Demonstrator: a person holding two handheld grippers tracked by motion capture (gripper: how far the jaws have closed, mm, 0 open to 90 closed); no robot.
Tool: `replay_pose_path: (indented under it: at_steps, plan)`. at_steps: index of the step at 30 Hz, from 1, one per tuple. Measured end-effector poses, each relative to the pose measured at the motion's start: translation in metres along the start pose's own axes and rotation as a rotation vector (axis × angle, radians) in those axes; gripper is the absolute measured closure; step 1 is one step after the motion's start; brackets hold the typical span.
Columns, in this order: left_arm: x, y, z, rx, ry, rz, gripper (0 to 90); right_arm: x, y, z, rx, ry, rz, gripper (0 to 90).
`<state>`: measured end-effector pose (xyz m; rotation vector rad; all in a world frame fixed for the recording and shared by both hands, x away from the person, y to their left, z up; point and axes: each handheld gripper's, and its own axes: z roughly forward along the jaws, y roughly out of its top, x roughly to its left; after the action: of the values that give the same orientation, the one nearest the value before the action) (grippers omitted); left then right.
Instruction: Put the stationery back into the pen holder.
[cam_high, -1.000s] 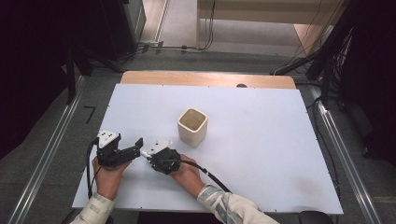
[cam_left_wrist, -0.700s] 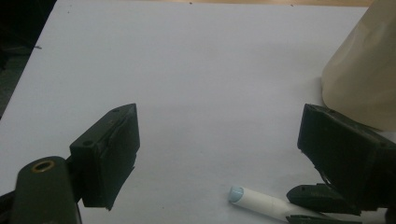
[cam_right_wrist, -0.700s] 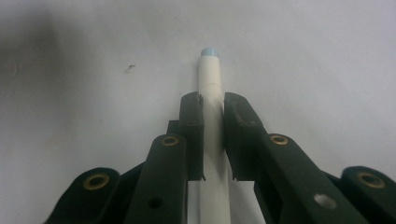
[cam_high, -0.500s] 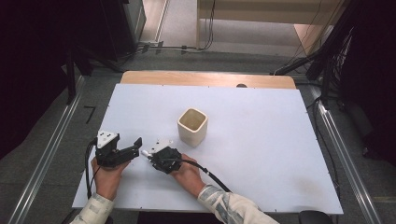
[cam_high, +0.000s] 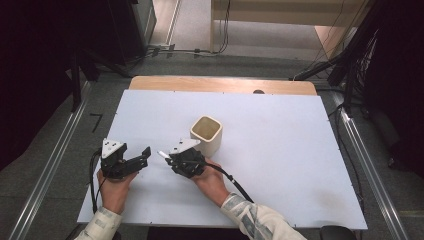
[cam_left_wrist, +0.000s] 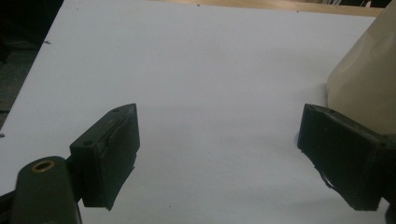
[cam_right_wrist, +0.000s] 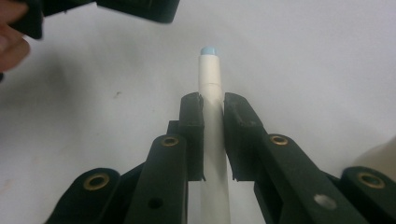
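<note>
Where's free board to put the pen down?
Bare: the white board right of the cup to its right edge, and the far strip between cup and wooden edge. Crowded: near-left, where the left claw, the right claw with the pen, and the cup bunch together.

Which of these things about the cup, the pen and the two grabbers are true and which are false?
1. The right gripper has its fingers shut on a white pen. True.
2. The left gripper is squeezing the cup. False: its fingers stand wide apart with only bare table between them.
3. The beige cup stands upright on the white table. True.
4. The pen is already inside the cup. False: it is held in the right gripper, beside the cup.
5. The pen has a light blue tip. True.
</note>
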<state>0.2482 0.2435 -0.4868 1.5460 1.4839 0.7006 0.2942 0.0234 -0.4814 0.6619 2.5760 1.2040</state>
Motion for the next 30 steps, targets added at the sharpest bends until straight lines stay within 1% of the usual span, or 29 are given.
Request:
replay_pose_path:
  at_steps: [4,8,12,20,24,28,30]
  plan:
    - [-0.001,0.000,0.001,0.002,-0.003,0.005,13.6,-0.006,0.008,-0.019,-0.030,-0.004,0.011,76.0]
    - [-0.002,0.000,0.001,0.002,-0.003,0.005,13.6,-0.013,0.014,-0.032,-0.048,-0.019,0.020,75.9]
    - [-0.001,0.000,0.001,0.005,-0.003,0.006,13.6,-0.021,0.019,-0.041,-0.068,-0.031,0.033,76.0]
    - [-0.002,0.000,0.002,0.006,-0.005,0.006,13.7,-0.030,0.028,-0.049,-0.088,-0.048,0.043,75.9]
    - [-0.002,0.000,0.002,0.005,-0.005,0.005,13.7,-0.035,0.034,-0.052,-0.100,-0.058,0.037,76.0]
    - [-0.002,0.000,0.002,0.004,-0.005,0.005,13.7,-0.043,0.041,-0.055,-0.107,-0.067,0.059,76.0]
    - [-0.002,0.000,0.002,0.005,-0.006,0.006,13.7,-0.048,0.044,-0.056,-0.113,-0.079,0.062,76.0]
